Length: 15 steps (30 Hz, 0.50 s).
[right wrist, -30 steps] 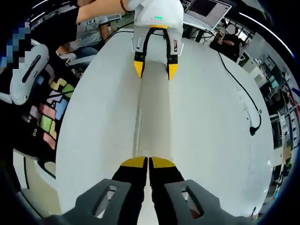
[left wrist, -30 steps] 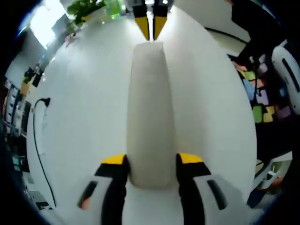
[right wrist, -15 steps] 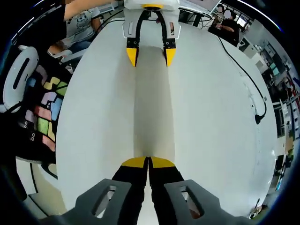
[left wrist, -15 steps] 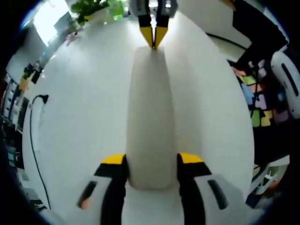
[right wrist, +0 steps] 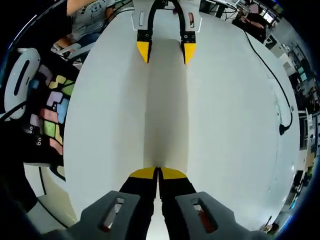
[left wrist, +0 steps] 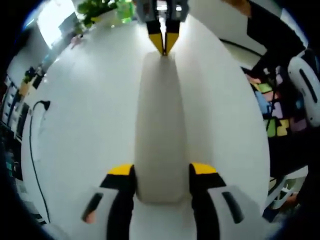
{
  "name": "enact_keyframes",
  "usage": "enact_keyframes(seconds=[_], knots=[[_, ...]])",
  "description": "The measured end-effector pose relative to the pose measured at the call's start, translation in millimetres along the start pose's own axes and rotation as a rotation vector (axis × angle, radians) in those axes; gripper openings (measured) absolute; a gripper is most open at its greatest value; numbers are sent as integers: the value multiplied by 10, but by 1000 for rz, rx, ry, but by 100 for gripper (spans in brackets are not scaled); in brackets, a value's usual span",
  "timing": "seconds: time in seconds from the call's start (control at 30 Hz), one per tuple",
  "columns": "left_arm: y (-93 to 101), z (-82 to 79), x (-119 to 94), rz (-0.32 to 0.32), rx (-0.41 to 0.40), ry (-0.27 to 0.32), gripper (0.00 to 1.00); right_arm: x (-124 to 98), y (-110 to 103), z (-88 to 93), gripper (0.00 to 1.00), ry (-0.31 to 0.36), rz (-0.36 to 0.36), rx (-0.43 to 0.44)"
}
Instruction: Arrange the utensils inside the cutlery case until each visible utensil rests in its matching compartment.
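A long, off-white closed cutlery case (left wrist: 161,125) lies flat on the white table (left wrist: 85,115), running straight away from me in both views. My left gripper (left wrist: 162,172) has its yellow-tipped jaws pressed against the two sides of the case's near end. At the far end my right gripper (left wrist: 164,44) pinches the case's edge. In the right gripper view, the right gripper (right wrist: 158,173) has its tips together on the end of the case (right wrist: 165,105), and the left gripper (right wrist: 165,50) straddles the other end. No utensils show.
A black cable (left wrist: 32,130) trails over the table's edge, also seen as the cable (right wrist: 282,105). A coloured puzzle mat (left wrist: 275,110) and a white device (left wrist: 306,85) lie beside the table. A seated person (right wrist: 90,20) is beyond the far end.
Both views have shifted a little with the hands. The case lies where it was and both grippers keep the same hold on its ends.
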<state>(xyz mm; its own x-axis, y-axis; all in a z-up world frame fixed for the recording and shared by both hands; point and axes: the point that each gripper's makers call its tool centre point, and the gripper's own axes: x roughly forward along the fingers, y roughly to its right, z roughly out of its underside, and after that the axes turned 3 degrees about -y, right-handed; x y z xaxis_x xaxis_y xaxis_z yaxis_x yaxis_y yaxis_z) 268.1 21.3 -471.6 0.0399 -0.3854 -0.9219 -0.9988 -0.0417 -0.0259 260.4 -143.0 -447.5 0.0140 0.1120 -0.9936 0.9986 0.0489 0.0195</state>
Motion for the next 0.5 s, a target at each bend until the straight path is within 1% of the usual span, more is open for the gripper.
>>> enact_keyframes(seconds=[0.03,0.07,0.13,0.17,0.27,0.33,0.37,0.4,0.43,0.47,0.5], knots=[[-15,4,3,-16,-52,4,46,-1,-1,-3,0,-5,2,1],[-34,10,-13,-39,-52,0,46,-2,0,-1,0,-17,0,-10],[-25,18,-74,-68,-3,10,46,-8,6,9,0,-20,-9,-11],[-20,29,-98,-74,-5,10,47,-8,2,10,0,-18,-14,-14],[-56,48,-278,-108,-24,22,47,-6,0,6,0,-13,-19,-14],[-83,38,-409,-136,-23,25,48,-7,-2,7,0,-10,-18,-14],[-85,22,-476,-147,-18,30,45,-10,-4,7,0,-5,-17,-16],[-95,-16,-546,-163,2,40,39,-10,-3,12,0,2,-17,-17],[-111,-29,-587,-180,9,35,31,-13,-5,15,0,7,-17,-17],[-113,-36,-605,-181,5,31,23,-11,-7,17,0,16,-17,-20],[-122,-48,-623,-180,-1,27,22,-12,-6,18,0,25,-19,-22]])
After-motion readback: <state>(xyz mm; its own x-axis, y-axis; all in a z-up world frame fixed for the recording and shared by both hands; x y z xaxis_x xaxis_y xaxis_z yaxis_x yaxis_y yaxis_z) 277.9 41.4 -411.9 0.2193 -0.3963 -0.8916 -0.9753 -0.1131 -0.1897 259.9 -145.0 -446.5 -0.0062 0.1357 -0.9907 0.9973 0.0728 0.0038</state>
